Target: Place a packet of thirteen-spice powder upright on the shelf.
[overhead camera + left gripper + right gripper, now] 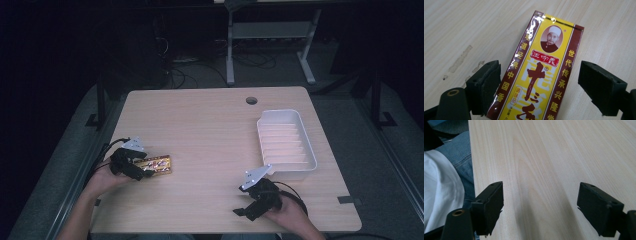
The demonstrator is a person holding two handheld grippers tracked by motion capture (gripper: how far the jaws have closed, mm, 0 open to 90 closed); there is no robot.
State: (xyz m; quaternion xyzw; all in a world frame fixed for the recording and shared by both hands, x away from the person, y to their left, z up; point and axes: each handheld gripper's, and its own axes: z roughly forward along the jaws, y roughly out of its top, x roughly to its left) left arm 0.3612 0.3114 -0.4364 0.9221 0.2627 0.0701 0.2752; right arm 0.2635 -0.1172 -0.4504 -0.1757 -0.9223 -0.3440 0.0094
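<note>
A yellow and dark red packet [159,164] with Chinese print lies flat near the table's left edge. My left gripper [142,168] is open at the packet's near end. In the left gripper view the packet [541,75] runs up between the jaws of that gripper [540,67]; the left jaw sits at the packet's edge and the right jaw stands apart from it. My right gripper [245,210] rests near the table's front edge, right of centre, and points toward the person. Its jaws [540,186] are open over bare wood with nothing between them.
A white ribbed tray [310,150] stands at the right of the wooden table [210,120], just beyond my right hand. A round cable hole [251,100] lies near the far edge. The person's white sleeve and jeans [461,162] show at the table's edge.
</note>
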